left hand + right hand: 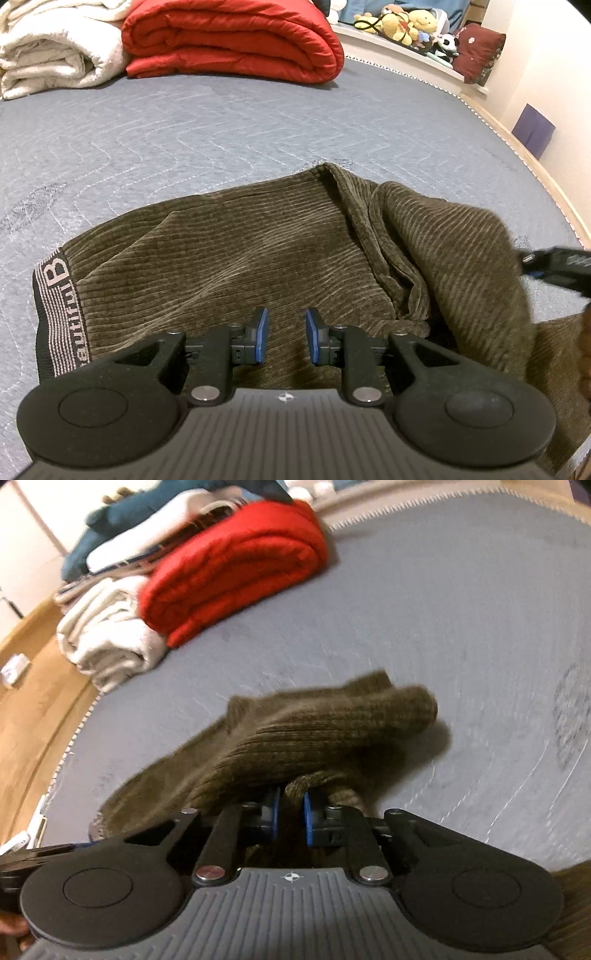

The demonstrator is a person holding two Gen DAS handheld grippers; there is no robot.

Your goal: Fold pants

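The olive-brown ribbed corduroy pants lay rumpled on my grey quilt, lettered black waistband at the left, one part apparently lifted and doubled over.

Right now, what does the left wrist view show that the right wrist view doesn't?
Only the left wrist view shows the lettered waistband, the stuffed toys and the open left hand-held gripper over the pants. Only the right wrist view shows the right hand-held gripper shut on a lifted fold and the wooden floor. Both show the red blanket and white blanket.
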